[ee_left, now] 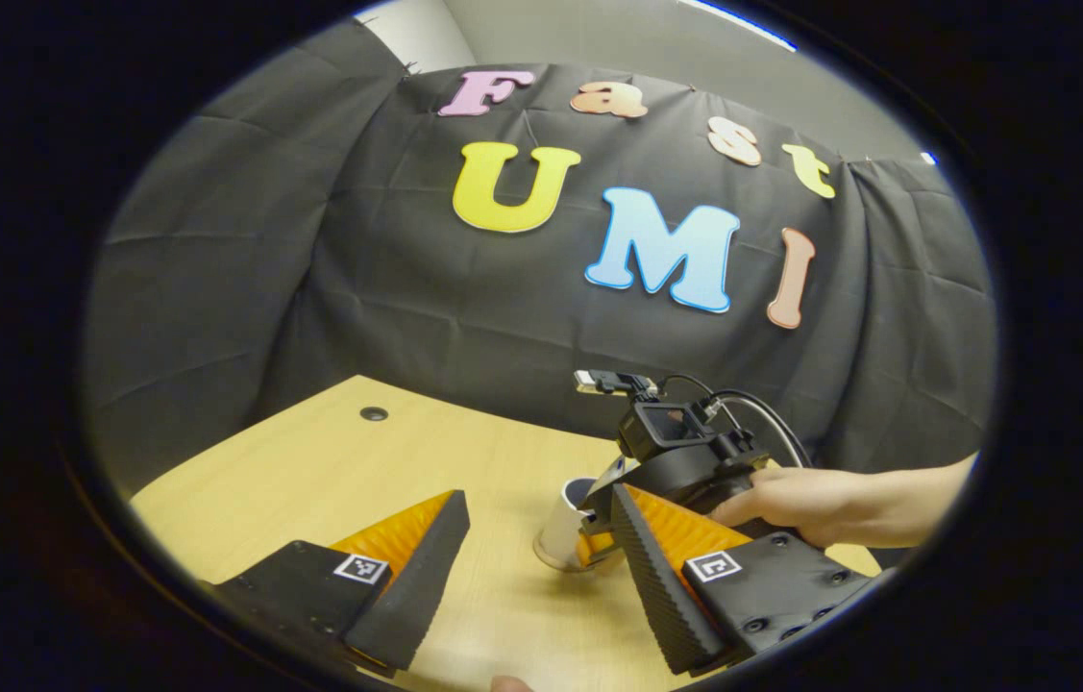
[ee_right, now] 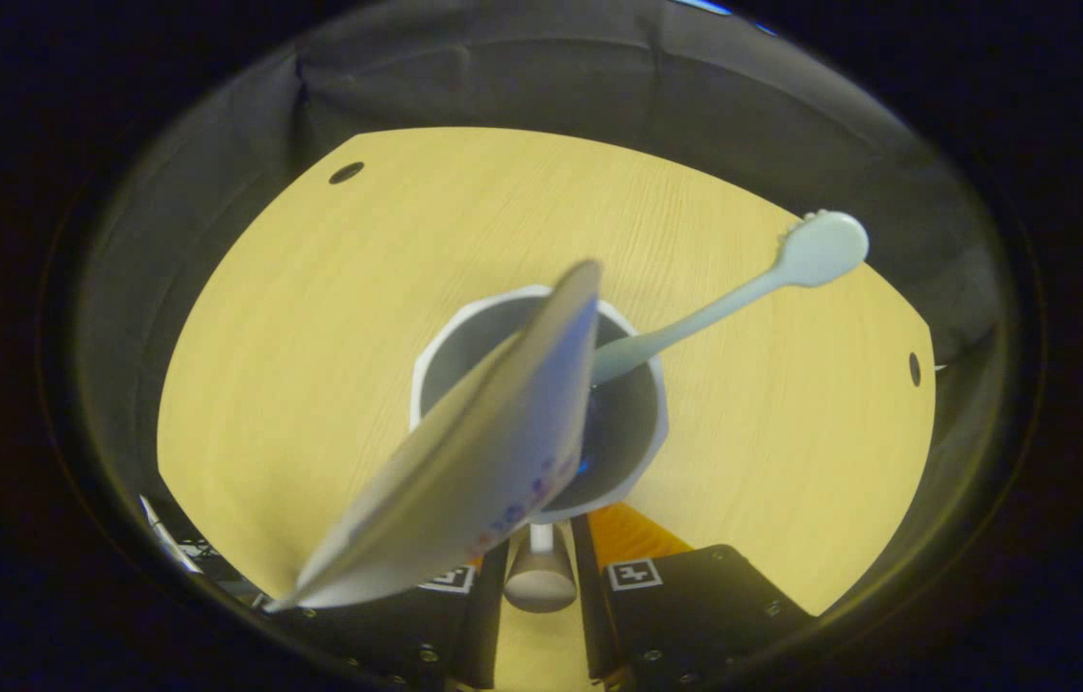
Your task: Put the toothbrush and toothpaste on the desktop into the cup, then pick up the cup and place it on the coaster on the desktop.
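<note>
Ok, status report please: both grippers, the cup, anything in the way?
Left gripper open, holding nothing. Right gripper shut on cup handle. Toothbrush and toothpaste inside cup, on desktop. No obstacle seen.

I note a pale wood-grain worktop [ee_left: 330,481] with round cable holes [ee_left: 373,414], black cloth wall [ee_left: 310,279] draped behind it.

Bare desktop [ee_left: 310,481] lies open left of cup [ee_left: 565,533]. Cup mouth blocked by toothpaste [ee_right: 474,461] and toothbrush [ee_right: 743,288]; right gripper [ee_left: 599,529] w/ hand [ee_left: 791,505] crowds its right side.
</note>
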Motion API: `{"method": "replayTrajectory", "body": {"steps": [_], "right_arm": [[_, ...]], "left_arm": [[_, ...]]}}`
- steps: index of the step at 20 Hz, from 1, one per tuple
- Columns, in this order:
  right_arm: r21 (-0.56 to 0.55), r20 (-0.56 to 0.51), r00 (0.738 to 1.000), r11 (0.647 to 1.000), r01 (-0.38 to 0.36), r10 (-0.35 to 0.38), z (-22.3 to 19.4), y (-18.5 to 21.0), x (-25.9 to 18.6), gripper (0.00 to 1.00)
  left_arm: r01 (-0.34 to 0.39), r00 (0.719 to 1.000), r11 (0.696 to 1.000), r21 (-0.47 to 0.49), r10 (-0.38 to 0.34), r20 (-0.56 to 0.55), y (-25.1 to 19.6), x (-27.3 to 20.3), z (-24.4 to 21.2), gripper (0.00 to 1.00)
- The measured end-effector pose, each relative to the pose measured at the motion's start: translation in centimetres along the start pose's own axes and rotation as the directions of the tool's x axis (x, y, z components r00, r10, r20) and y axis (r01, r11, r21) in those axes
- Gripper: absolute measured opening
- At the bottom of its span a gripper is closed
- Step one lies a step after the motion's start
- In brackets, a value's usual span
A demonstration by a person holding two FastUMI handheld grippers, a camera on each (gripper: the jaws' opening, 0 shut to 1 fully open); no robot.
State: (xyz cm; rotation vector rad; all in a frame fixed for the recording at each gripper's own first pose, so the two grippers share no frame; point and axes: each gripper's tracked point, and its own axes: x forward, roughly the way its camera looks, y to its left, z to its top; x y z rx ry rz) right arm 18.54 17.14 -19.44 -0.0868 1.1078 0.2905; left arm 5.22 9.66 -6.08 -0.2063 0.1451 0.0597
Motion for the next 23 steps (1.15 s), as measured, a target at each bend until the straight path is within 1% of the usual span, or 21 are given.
{"method": "replayTrajectory", "body": {"steps": [1,2,3,5,8,9,11,12,14,15,16,19,20,22,23], "right_arm": [[0.0,0.014,1.0,1.0,-0.007,0.007,0.2,-0.1,-0.5,0.37],[0.0,0.03,0.999,1.0,-0.012,0.012,0.4,-0.1,-1.1,0.47],[0.002,0.048,0.999,1.0,-0.016,0.016,0.6,-0.2,-1.7,0.49],[0.014,0.094,0.995,0.999,-0.04,0.039,0.9,-0.4,-3.0,0.58],[0.03,0.139,0.989,0.998,-0.061,0.056,0.6,-1.1,-4.9,0.65],[0.034,0.152,0.987,0.997,-0.063,0.057,0.3,-1.6,-5.5,0.65],[0.059,0.171,0.981,0.993,-0.098,0.087,-0.5,-1.8,-6.9,0.66],[0.071,0.18,0.98,0.992,-0.103,0.089,-1.1,-2.2,-7.7,0.66],[0.086,0.228,0.968,0.988,-0.131,0.109,-1.7,-2.7,-9.3,0.66],[0.095,0.248,0.96,0.983,-0.156,0.129,-2.1,-2.7,-10.3,0.65],[0.106,0.265,0.955,0.98,-0.168,0.135,-2.4,-2.9,-11.1,0.65],[0.14,0.308,0.943,0.975,-0.174,0.125,-3.6,-4.6,-13.5,0.65],[0.152,0.324,0.939,0.974,-0.17,0.113,-4.1,-5.0,-14.2,0.65],[0.172,0.367,0.927,0.973,-0.151,0.079,-4.7,-6.2,-15.5,0.66],[0.181,0.393,0.918,0.974,-0.134,0.053,-5.2,-6.9,-16.4,0.65]], "left_arm": [[0.002,1.0,1.0,0.002,-0.002,0.004,-0.1,0.0,0.1,0.96],[0.005,1.0,1.0,0.002,-0.005,0.009,-0.1,0.0,0.4,0.96],[0.009,1.0,1.0,0.004,-0.009,0.014,-0.4,0.1,0.6,0.97],[0.011,1.0,1.0,0.012,-0.011,0.021,-0.7,0.6,1.0,0.96],[0.014,0.999,1.0,0.019,-0.014,0.03,-1.1,1.0,1.6,0.97],[0.017,0.999,1.0,0.017,-0.017,0.029,-1.4,1.2,1.7,0.97],[0.027,0.999,0.999,0.022,-0.028,0.027,-2.2,1.6,1.8,0.97],[0.031,0.999,0.999,0.033,-0.032,0.027,-2.5,1.8,1.7,0.99],[0.044,0.998,0.998,0.048,-0.046,0.03,-3.5,1.9,1.7,0.99],[0.053,0.998,0.997,0.047,-0.055,0.032,-4.0,2.0,2.1,0.96],[0.056,0.998,0.997,0.048,-0.057,0.03,-4.5,2.1,2.0,0.96],[0.064,0.997,0.996,0.06,-0.066,0.031,-5.8,2.0,2.1,0.96],[0.066,0.997,0.996,0.064,-0.068,0.034,-6.2,1.9,2.1,0.99],[0.068,0.997,0.995,0.067,-0.071,0.038,-7.1,1.7,2.4,0.99],[0.07,0.997,0.995,0.065,-0.073,0.037,-7.5,1.7,2.5,0.96]]}}
